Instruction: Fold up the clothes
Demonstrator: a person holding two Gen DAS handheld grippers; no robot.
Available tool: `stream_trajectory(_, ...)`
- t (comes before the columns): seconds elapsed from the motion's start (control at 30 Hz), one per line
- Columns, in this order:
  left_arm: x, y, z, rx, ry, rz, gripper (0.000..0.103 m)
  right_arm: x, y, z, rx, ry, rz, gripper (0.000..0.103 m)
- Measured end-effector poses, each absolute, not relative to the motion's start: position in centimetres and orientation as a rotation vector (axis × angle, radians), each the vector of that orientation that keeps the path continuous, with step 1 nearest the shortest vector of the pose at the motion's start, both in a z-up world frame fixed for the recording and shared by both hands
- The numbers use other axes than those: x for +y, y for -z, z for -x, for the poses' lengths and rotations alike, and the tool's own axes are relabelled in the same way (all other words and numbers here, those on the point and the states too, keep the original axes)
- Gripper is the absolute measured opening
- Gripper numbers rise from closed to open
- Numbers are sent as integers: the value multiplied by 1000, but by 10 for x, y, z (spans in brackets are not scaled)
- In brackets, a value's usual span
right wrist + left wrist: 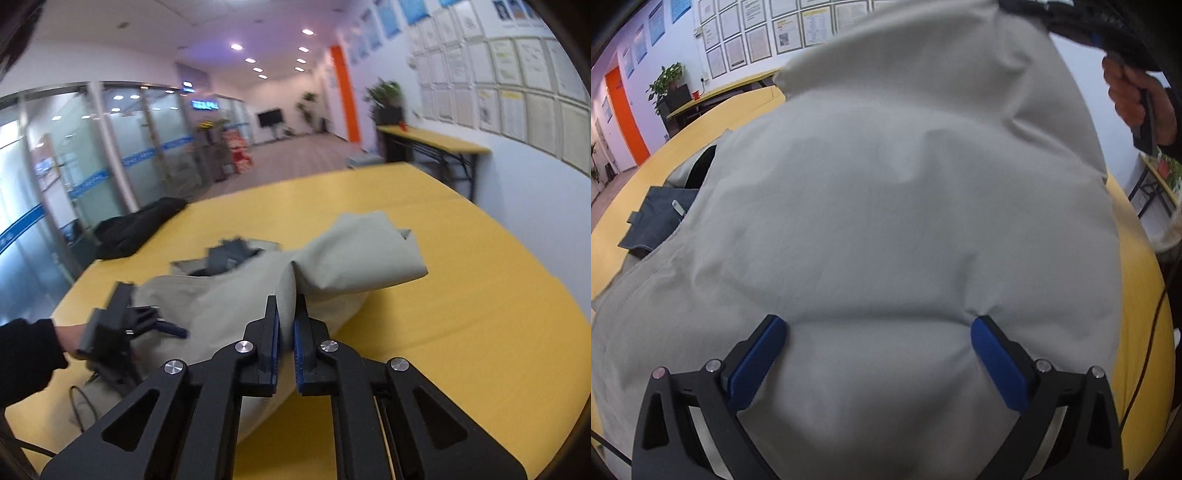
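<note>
The beige garment (886, 221) fills most of the left wrist view, spread loosely over the yellow worktop (1137, 295) and billowing toward the upper right of the frame, where part of it is lifted. In the right wrist view the same cloth lies across the middle of the frame, one end raised into a peak with a flap hanging to the right.

The right claw (286, 328) is closed on a pinch of that raised fabric, its blue pads nearly together with cloth between them. The left claw (879, 343) is wide apart, its two blue pads resting on or just above the cloth near the bottom of its frame; it grips nothing.

My judgement is that the fold is at an early stage: the garment is still rumpled, no clean crease or stacked layer shows, and one edge is only now held up for carrying over. What is left would be laying that edge down, smoothing, and further folds.

A dark grey garment (657, 225) lies partly under the beige one at the left of the left wrist frame, and a black garment (140, 225) sits on the worktop at the centre left of the right wrist frame, well apart; both look unfolded.

No basket, box or other container shows in either view.
</note>
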State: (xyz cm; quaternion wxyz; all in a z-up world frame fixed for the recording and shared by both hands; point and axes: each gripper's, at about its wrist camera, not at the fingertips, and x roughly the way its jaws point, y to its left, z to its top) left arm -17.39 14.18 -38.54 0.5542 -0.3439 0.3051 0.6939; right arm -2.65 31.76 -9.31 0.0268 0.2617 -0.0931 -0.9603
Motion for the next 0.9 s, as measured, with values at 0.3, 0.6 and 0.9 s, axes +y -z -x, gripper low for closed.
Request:
stream_trajectory(0.3, 152, 373, 187, 709, -1581, 824, 99, 239, 85, 18, -315, 2735, -739, 5)
stream_trajectory(0.6, 142, 380, 176, 682, -1605, 818, 103, 182, 122, 19, -543, 2544, -628, 6)
stream_trajectory(0.9, 135, 371, 157, 651, -1724, 845, 103, 216, 122, 47, -701, 2294, -608, 5)
